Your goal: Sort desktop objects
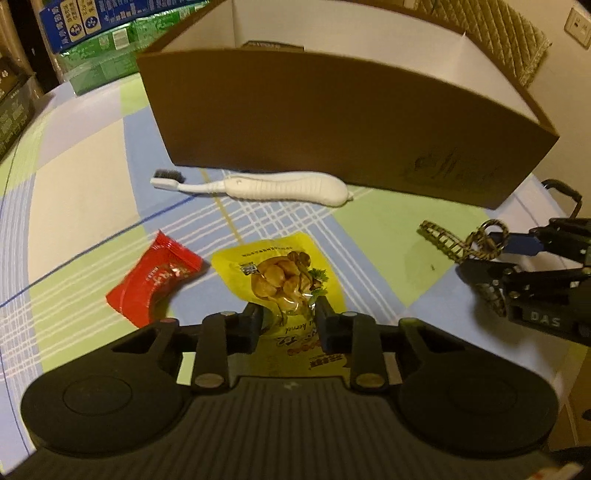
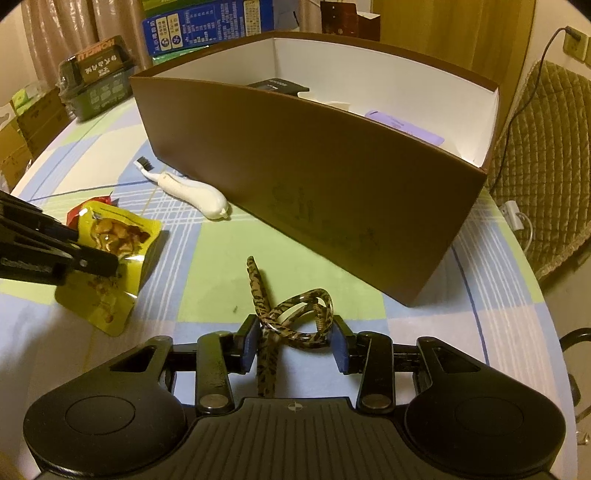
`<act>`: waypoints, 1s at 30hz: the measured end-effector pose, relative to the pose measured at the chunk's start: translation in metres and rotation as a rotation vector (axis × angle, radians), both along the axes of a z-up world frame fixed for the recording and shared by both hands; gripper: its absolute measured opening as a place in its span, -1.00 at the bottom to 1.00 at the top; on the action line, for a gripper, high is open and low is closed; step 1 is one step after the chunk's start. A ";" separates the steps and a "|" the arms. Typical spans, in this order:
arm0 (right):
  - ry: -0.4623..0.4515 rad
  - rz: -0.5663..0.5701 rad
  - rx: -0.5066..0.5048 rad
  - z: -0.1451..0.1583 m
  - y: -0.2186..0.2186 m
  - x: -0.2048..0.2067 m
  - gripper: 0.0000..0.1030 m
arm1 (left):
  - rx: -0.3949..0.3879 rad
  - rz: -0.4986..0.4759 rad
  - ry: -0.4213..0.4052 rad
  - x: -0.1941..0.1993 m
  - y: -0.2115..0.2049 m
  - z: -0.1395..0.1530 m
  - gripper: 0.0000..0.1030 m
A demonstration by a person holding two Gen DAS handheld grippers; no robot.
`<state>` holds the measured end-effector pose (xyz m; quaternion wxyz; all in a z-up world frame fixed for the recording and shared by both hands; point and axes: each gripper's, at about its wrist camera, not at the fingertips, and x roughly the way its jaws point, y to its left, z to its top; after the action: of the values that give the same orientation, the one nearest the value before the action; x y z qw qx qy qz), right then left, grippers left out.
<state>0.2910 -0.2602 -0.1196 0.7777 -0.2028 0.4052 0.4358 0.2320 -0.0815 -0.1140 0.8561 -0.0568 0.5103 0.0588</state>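
My left gripper [image 1: 288, 308] is shut on the near end of a yellow snack packet [image 1: 280, 273], which bends up off the checked tablecloth in the right wrist view [image 2: 118, 229]. A red snack packet [image 1: 155, 280] lies just left of it. A white toothbrush [image 1: 280, 188] with dark bristles lies along the front wall of a big brown cardboard box [image 1: 332, 122]. My right gripper [image 2: 295, 326] is shut on folded leopard-print glasses [image 2: 266, 295], one temple sticking forward. It shows at the right edge of the left wrist view [image 1: 495, 251].
Inside the box [image 2: 314, 184] lie a purple flat item [image 2: 406, 127] and a black one [image 2: 280, 85]. Blue cartons [image 2: 207, 26] and a dark green crate [image 2: 96, 88] stand at the table's far left. A quilted chair back [image 2: 546, 166] is beyond the right edge.
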 end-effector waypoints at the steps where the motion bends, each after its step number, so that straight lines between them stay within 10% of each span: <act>1: 0.002 -0.005 0.001 0.000 0.000 0.001 -0.24 | 0.003 -0.002 -0.004 -0.001 0.000 0.003 -0.56; 30: 0.021 -0.024 0.010 0.014 -0.007 -0.010 -0.26 | 0.015 0.023 -0.058 -0.026 0.006 0.030 -0.58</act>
<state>0.2811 -0.2677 -0.1051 0.7797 -0.1893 0.4133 0.4306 0.2058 -0.0760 -0.0841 0.8703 -0.0582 0.4840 0.0707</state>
